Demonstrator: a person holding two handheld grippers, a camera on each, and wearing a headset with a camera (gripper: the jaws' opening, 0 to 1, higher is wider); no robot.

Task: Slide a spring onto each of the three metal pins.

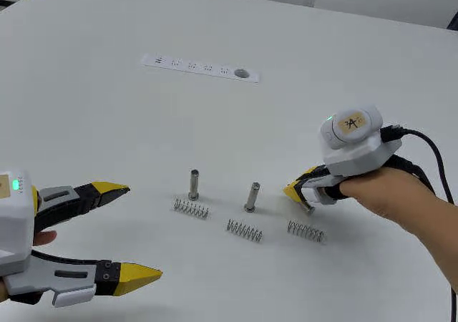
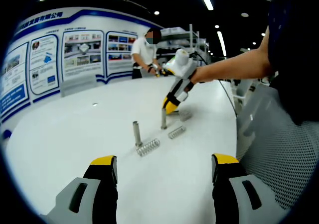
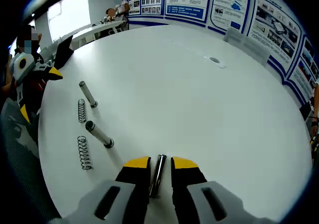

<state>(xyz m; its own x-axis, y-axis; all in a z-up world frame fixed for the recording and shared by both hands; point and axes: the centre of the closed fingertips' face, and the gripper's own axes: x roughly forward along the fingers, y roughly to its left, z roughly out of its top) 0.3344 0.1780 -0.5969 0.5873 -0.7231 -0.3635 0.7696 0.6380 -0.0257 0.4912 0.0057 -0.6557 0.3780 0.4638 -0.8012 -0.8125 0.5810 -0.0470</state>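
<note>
Springs (image 1: 244, 230), white table (image 1: 107, 136), wall posters (image 2: 55, 59)

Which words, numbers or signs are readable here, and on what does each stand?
Tan sticker on the right gripper: handwritten, maybe "3A", unsure.
White strip on the table: marks too small to read.
Wall posters: blurred, unreadable.
</note>
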